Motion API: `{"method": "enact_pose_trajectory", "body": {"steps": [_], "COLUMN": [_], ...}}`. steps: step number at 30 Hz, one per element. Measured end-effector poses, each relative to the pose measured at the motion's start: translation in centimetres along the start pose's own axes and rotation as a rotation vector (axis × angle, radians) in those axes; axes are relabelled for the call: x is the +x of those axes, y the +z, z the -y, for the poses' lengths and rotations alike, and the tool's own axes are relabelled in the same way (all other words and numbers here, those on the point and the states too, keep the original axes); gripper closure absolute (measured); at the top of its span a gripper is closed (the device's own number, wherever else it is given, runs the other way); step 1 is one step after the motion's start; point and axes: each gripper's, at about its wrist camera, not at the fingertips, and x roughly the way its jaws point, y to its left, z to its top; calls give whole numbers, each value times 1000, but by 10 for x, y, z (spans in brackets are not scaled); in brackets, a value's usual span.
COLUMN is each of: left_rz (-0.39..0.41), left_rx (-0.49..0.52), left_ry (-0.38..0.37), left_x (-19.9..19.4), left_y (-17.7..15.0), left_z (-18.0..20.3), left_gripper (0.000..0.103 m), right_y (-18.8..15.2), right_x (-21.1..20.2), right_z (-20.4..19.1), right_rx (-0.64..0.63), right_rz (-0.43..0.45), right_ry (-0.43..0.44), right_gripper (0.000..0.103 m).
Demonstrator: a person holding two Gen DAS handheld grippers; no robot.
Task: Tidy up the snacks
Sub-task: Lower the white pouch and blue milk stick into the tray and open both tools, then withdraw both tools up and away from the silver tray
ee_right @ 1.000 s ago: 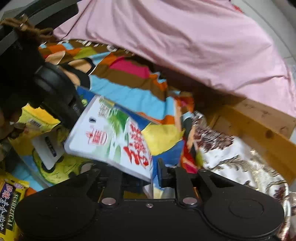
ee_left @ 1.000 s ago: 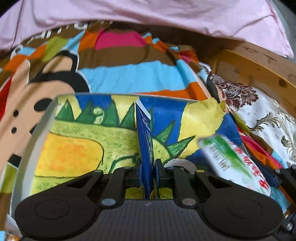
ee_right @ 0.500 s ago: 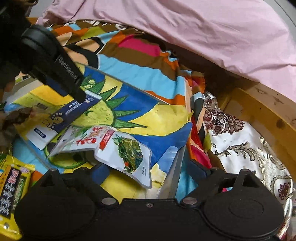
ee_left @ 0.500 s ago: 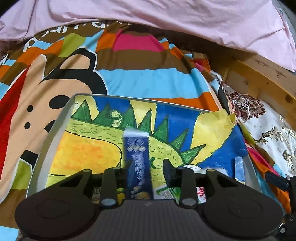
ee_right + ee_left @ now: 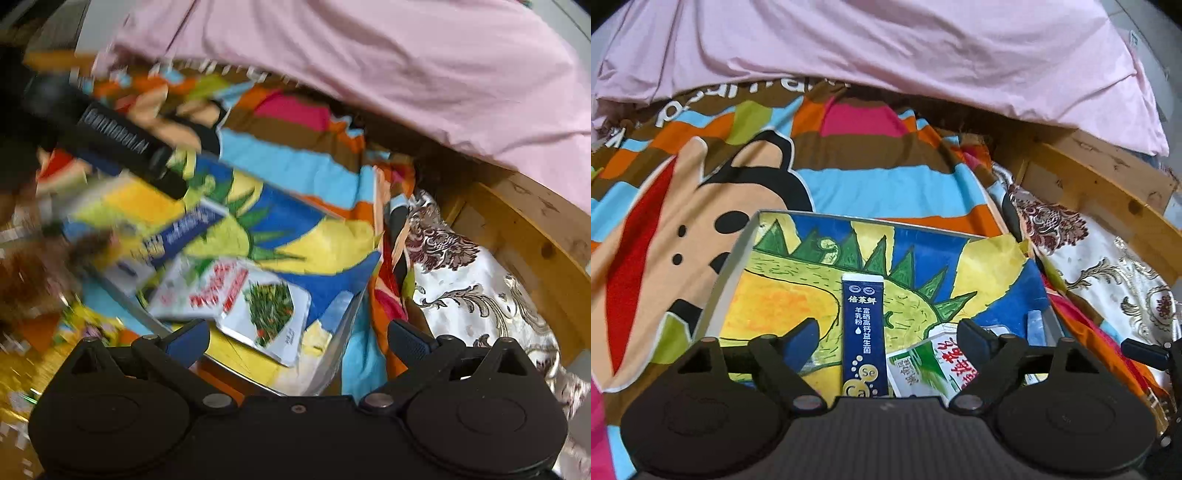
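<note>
bed cover: I see striped cartoon fabric under everything, pink sheet bunched at the far end, wooden frame on the right.
tray: shallow grey-walled box sitting on the bed cover, floor lined with a dinosaur drawing in yellow, green and blue. Same tray in my right view, its near right corner just ahead of the fingers.
white packet: snack pouch with red lettering and a green vegetable photo, lying flat in the tray's near right part. In my left view only its end shows, touching the stick's right side.
blue stick: narrow dark-blue sachet, white top edge, lying flat on the tray floor, long axis pointing away from me. Right view is blurred but shows it left of the white packet.
left gripper: jaws opening; the blue stick lies between the fingers, pads clear of it.
right gripper: jaws opening, spread wide, nothing gripped; the white packet's corner lies below the gap.
yellow packets: outside the tray at lower left, too blurred to read.
</note>
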Motion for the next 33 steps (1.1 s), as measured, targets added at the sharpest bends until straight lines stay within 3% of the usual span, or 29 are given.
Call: {"method": "enact_pose_trajectory", "body": {"steps": [5, 13, 24, 33], "left_rz": [65, 149, 221, 246], "left_rx": [-4, -34, 46, 70], "left_ry": [7, 15, 39, 61], "left_x": [-35, -96, -178, -207], "left_y": [-6, -25, -77, -123], "left_z": [-6, -20, -27, -38], "left_gripper": [5, 1, 1, 1], "right_y": [-1, -7, -33, -61], "right_x": [-38, -104, -177, -215], "right_z": [4, -10, -37, -53], "right_rx": [98, 180, 303, 377], "right_rz": [128, 319, 419, 403], "right_ry": [9, -13, 2, -26], "right_gripper": [1, 1, 1, 1]}}
